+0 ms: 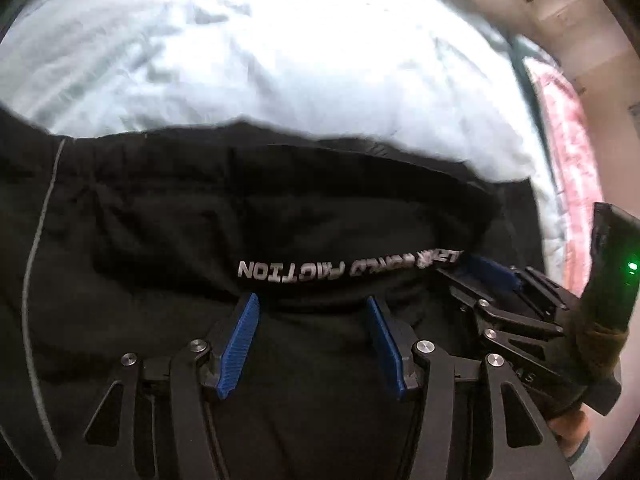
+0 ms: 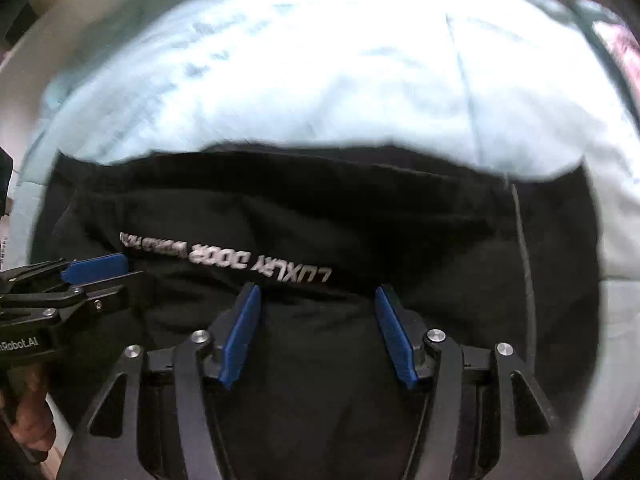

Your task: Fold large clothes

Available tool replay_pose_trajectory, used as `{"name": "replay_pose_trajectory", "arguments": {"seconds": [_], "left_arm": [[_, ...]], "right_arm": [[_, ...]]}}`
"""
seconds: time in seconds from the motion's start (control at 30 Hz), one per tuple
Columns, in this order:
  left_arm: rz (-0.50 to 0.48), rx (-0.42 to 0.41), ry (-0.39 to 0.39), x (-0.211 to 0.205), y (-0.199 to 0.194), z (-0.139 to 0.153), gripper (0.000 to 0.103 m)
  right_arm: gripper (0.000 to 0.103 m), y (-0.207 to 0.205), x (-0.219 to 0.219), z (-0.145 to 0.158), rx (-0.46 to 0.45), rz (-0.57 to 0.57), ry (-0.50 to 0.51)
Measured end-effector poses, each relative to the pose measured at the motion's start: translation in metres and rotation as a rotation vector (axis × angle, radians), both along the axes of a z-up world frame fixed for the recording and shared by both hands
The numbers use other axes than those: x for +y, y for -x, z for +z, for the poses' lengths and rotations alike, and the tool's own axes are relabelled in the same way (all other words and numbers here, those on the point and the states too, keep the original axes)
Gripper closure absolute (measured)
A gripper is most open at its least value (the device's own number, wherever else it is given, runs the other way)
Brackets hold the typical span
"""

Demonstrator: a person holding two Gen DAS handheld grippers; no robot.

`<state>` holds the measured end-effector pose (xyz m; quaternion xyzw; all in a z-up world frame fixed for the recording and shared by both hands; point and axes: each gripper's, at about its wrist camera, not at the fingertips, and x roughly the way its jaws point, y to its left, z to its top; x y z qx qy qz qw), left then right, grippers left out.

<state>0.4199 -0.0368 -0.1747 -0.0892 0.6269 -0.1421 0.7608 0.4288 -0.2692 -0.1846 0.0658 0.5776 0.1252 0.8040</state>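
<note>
Looks down on a black garment (image 1: 200, 208) spread flat over a pale bed sheet (image 1: 240, 60), taking up the near half of both views. Carries a line of white lettering (image 1: 320, 268) along a raised fold of the garment, upside down from here and partly blurred. Shows a thin grey piping line (image 1: 36, 260) curving down the garment's left side in the left view, and a like one down its right side in the right view. Keeps the left gripper (image 1: 312, 300) just on the near side of that lettered fold, blue pads (image 1: 240, 340) well apart and clamping nothing, only black cloth showing in the gap. Has the right gripper (image 2: 317, 288) the same way, released, beside the other one over the same fold, near the end of the lettering. Cannot tell whether any fingertip touches the garment. Blocks the near part of the garment with the black linkages of both tools. Catches a bit of a hand (image 1: 568, 432) to the right of the garment, a small green light (image 1: 632, 267) above it, and pink patterned cloth (image 1: 568, 152) beyond the garment's right edge, past the sheet.
</note>
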Motion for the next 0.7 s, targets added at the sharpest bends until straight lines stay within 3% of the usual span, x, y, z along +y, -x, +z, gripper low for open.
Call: {"name": "replay_pose_trajectory", "arguments": {"seconds": [0.13, 0.27, 0.33, 0.43, 0.57, 0.7], "left_arm": [[0.014, -0.019, 0.033, 0.006, 0.004, 0.013, 0.046], [-0.03, -0.081, 0.124, 0.021, 0.036, 0.056, 0.046], [-0.082, -0.136, 0.141, 0.029, 0.066, 0.082, 0.046], [-0.149, -0.155, 0.153, 0.037, 0.103, 0.098, 0.045], [-0.185, -0.097, 0.118, 0.036, 0.146, 0.079, 0.045], [-0.138, -0.04, 0.046, 0.028, 0.155, 0.03, 0.046]], "right_arm": [[0.041, 0.007, 0.004, -0.001, -0.028, 0.013, 0.043], [0.04, 0.027, 0.002, 0.041, -0.118, 0.073, 0.099], [0.04, 0.052, 0.001, 0.071, -0.171, 0.128, 0.064], [0.04, 0.091, -0.005, 0.092, -0.168, 0.165, -0.022], [0.04, 0.131, 0.001, 0.085, -0.131, 0.198, -0.039], [0.04, 0.151, 0.015, 0.045, -0.044, 0.19, 0.01]]}}
